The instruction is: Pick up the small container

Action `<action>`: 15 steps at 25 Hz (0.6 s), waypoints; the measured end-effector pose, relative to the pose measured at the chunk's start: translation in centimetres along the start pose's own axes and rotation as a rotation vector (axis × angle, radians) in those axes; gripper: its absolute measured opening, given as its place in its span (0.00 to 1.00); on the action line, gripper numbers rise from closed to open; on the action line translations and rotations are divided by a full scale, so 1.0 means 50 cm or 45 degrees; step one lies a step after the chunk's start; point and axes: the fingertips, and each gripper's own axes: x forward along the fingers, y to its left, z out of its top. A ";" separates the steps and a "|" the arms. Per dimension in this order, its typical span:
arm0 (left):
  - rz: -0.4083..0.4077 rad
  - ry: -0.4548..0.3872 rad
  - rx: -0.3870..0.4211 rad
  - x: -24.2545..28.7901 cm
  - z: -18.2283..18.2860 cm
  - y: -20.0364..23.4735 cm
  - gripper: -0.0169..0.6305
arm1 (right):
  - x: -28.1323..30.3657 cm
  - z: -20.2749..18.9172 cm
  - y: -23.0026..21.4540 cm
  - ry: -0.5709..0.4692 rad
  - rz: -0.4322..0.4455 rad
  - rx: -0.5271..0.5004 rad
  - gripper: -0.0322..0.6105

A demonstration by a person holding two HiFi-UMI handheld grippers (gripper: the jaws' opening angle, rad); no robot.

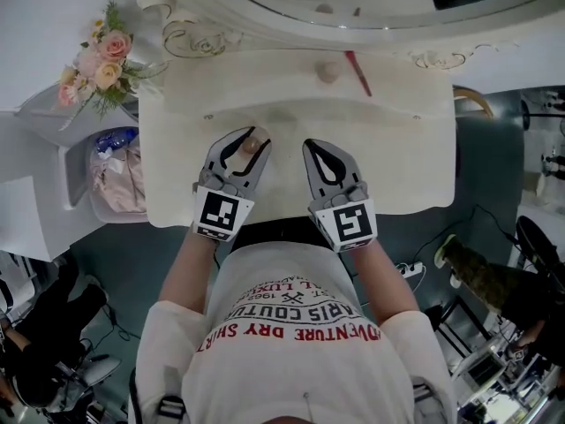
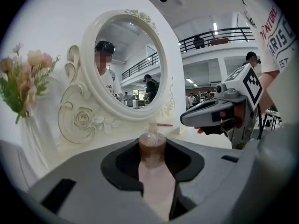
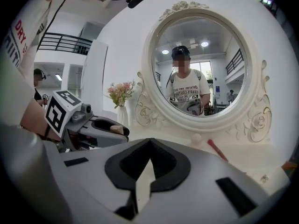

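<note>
Seen from above, nearest: a person in a white cotton T-shirt (image 1: 296,343) w/ red print, bare forearms out, holding 2 grey plastic grippers side by side. Each gripper carries 1 cube w/ a black-&-white square marker.

The left gripper (image 1: 252,138) is clamped on the small container (image 2: 152,169): a slim bottle w/ a smooth pale pink body & a rounded brownish see-through cap, standing upright in the black-lined notch between the jaws. It is held up off the table, over the front-middle of the top.

The right gripper (image 1: 314,146) is just beside it. Its jaws are brought together at the tips w/ nothing in them; only a thin slit shows between the black pads.

Below both: 1 cream dressing table (image 1: 397,148), matte top w/ rounded corners. Toward its back lie 1 small pale round knob-like thing (image 1: 327,71) & 1 thin red stick (image 1: 357,73), near each other, not touching.

Behind them stands 1 round mirror (image 2: 124,64) in a cream frame carved w/ scrolls & roses. To the table's left, 1 bunch of pink & peach flowers (image 1: 97,64) w/ green leaves.
</note>
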 end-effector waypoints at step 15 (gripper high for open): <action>0.211 -0.136 0.060 -0.113 0.222 -0.015 0.24 | -0.076 0.152 -0.078 -0.106 -0.012 -0.076 0.05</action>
